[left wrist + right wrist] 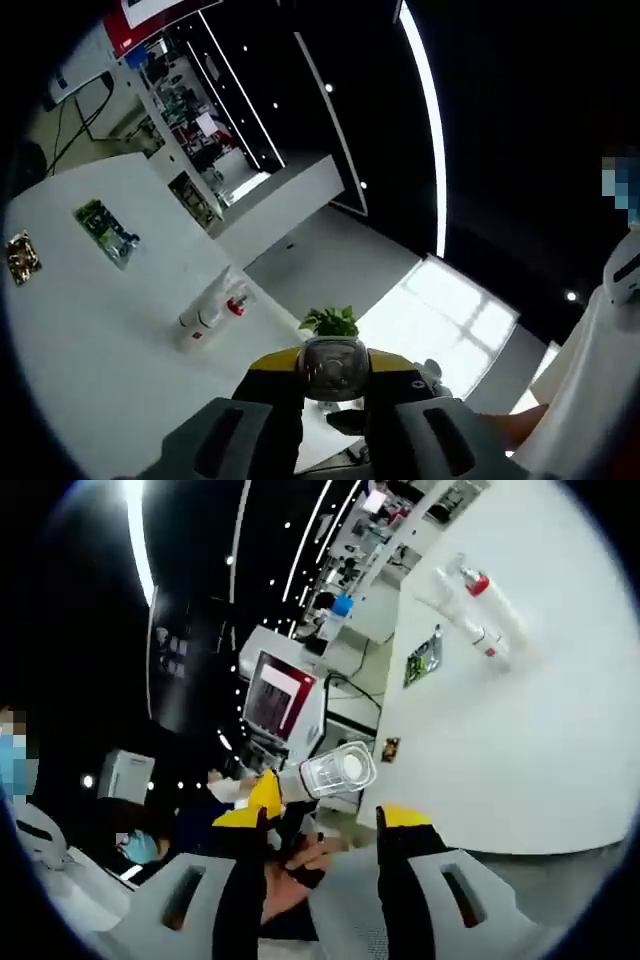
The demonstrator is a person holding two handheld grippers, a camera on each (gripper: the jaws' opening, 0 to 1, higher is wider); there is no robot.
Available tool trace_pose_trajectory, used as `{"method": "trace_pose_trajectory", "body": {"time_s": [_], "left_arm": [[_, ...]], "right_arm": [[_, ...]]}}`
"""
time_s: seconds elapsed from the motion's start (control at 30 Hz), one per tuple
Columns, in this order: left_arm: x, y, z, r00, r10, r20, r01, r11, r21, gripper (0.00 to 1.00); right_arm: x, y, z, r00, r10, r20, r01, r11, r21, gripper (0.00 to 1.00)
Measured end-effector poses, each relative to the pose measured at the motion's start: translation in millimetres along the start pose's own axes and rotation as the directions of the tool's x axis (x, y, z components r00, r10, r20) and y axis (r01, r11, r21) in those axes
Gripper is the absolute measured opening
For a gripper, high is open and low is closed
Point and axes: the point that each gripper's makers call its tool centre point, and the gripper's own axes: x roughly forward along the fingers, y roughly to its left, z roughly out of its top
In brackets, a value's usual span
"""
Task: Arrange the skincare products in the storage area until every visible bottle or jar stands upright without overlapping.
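My left gripper (333, 372) is shut on a white bottle with a clear cap (333, 366), raised off the white table (90, 340). That same bottle (335, 770) hangs just beyond my right gripper (325, 818), which is open, with a hand (300, 865) showing in the gap. Two white bottles (208, 312), one with a red cap (236, 306), lie on their sides together on the table. In the right gripper view, these lying bottles (468, 605) are far off on the table (520, 750).
Two flat sachets (106, 230) (21, 257) lie further along the table; the right gripper view shows them too (424, 658) (390, 748). A green plant (330, 320) stands past the table edge. A person in white (590, 400) is at the right. Shelves and machines (282, 695) line the room.
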Motion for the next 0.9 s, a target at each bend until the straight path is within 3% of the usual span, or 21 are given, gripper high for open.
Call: {"method": "trace_pose_trajectory", "body": {"time_s": [0.07, 0.2, 0.33, 0.4, 0.5, 0.57, 0.6, 0.7, 0.77, 0.87, 0.9], "left_arm": [[1.2, -6.5, -6.2, 0.999, -0.026, -0.032, 0.028, 0.998, 0.055, 0.22], [7.0, -13.0, -26.0, 0.993, -0.017, -0.120, 0.039, 0.982, 0.187, 0.22], [8.6, -10.5, -41.1, 0.981, 0.006, -0.196, 0.059, 0.944, 0.324, 0.22], [9.1, -11.3, -49.0, 0.973, 0.012, -0.228, 0.080, 0.917, 0.390, 0.22], [10.2, -9.5, -55.9, 0.965, 0.031, -0.259, 0.077, 0.915, 0.397, 0.22], [8.5, -6.1, -65.0, 0.949, 0.056, -0.309, 0.065, 0.928, 0.368, 0.23], [8.2, -4.9, -72.7, 0.935, 0.062, -0.349, 0.067, 0.937, 0.344, 0.23], [9.7, -9.1, -82.7, 0.918, 0.034, -0.394, 0.102, 0.942, 0.319, 0.24], [8.7, -10.5, -85.1, 0.910, 0.016, -0.413, 0.103, 0.959, 0.264, 0.27], [9.8, -16.3, -76.4, 0.925, -0.033, -0.378, 0.111, 0.976, 0.187, 0.31], [9.6, -18.0, -74.7, 0.927, -0.047, -0.372, 0.118, 0.978, 0.172, 0.31]], "right_arm": [[5.2, -0.2, 3.9, 0.999, 0.014, 0.048, -0.016, 0.999, 0.046, 0.44], [8.4, -2.7, 14.0, 0.990, 0.023, 0.138, -0.048, 0.983, 0.179, 0.43], [4.7, -24.0, 16.8, 0.977, -0.063, 0.202, 0.005, 0.961, 0.275, 0.32], [1.8, -28.2, 20.7, 0.972, -0.062, 0.228, -0.019, 0.941, 0.337, 0.28], [-3.3, -23.3, 22.8, 0.971, -0.031, 0.238, -0.035, 0.962, 0.271, 0.25], [-6.9, -21.2, 28.1, 0.970, -0.040, 0.239, -0.008, 0.981, 0.196, 0.23], [-8.0, -19.5, 30.4, 0.972, -0.038, 0.232, 0.001, 0.987, 0.158, 0.23], [-9.0, -7.5, 34.8, 0.986, -0.030, 0.163, 0.034, 0.999, -0.020, 0.22], [-9.7, -3.0, 32.1, 0.994, -0.063, 0.095, 0.078, 0.983, -0.167, 0.21], [-9.9, 6.1, 28.4, 0.997, -0.074, 0.035, 0.081, 0.954, -0.289, 0.20], [-10.0, 8.9, 28.5, 0.996, -0.089, 0.021, 0.091, 0.930, -0.355, 0.20]]}}
